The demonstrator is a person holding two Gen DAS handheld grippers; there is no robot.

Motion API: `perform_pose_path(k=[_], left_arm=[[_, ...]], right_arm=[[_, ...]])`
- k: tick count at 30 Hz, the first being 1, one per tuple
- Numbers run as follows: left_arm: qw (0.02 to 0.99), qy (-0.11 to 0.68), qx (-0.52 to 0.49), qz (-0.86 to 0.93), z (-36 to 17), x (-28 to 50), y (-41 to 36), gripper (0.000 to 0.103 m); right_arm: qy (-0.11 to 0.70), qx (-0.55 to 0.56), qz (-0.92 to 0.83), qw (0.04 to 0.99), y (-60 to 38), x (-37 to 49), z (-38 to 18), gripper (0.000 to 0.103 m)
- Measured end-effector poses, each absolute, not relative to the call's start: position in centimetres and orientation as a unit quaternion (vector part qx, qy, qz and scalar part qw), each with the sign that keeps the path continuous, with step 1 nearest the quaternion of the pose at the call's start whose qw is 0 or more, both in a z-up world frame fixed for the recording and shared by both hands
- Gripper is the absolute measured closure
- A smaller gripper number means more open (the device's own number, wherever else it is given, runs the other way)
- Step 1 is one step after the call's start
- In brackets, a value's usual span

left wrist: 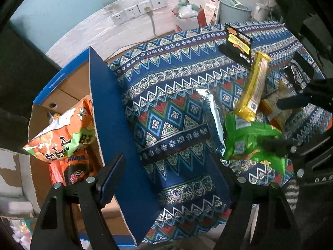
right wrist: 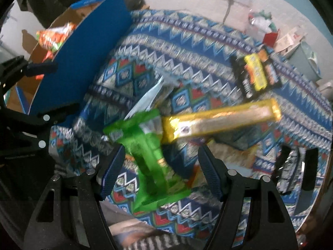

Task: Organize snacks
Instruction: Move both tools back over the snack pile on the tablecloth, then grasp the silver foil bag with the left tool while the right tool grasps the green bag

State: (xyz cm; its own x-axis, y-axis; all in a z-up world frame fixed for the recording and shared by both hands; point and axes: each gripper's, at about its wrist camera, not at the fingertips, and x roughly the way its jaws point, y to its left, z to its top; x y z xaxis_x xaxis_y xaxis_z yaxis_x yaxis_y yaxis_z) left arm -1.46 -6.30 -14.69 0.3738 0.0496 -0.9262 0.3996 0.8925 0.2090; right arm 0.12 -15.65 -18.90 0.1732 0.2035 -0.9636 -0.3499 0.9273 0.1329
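Green snack bag (right wrist: 149, 158) lying between spread, empty right gripper (right wrist: 161, 173) jaws near the table's (right wrist: 208, 48) front edge, long axis pointing away; left gripper (left wrist: 166, 183) likewise spread, over the box (left wrist: 116, 112) wall.

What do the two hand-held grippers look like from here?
Both the left hand-held gripper and the right hand-held gripper are black plastic frames with slotted cutouts and round silver screws. Their fingers carry ribbed dark blue pads. No cables or sleeves show.

Green packet (right wrist: 145, 145), gold bar (right wrist: 220, 119), on tablecloth (right wrist: 187, 41)
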Motion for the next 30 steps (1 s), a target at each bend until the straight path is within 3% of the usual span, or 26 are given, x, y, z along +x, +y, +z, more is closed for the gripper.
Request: perform_pose_path(k=[11,15,18,30], left_arm=[[0.788,0.564,0.228,-0.099,-17.3,-2.3,-6.8,0.022],[0.786,0.569,0.22,-0.102,-17.3,-2.0,-7.1,0.022],[0.785,0.569,0.221,-0.103,-17.3,-1.8,-7.6,0.022],[0.787,0.578,0.191,-0.103,-17.2,0.2,-9.3,0.023]], right_arm=[[0.64,-0.097,0.196,0.736,-13.6,-0.4,-22.4,0.033],[0.642,-0.106,0.198,0.733,-13.6,-0.6,-23.2,0.064],[0.636,-0.099,0.199,0.739,-14.0,-0.7,-22.8,0.076],[0.592,-0.059,0.159,0.788,-17.3,0.4,-18.4,0.077]])
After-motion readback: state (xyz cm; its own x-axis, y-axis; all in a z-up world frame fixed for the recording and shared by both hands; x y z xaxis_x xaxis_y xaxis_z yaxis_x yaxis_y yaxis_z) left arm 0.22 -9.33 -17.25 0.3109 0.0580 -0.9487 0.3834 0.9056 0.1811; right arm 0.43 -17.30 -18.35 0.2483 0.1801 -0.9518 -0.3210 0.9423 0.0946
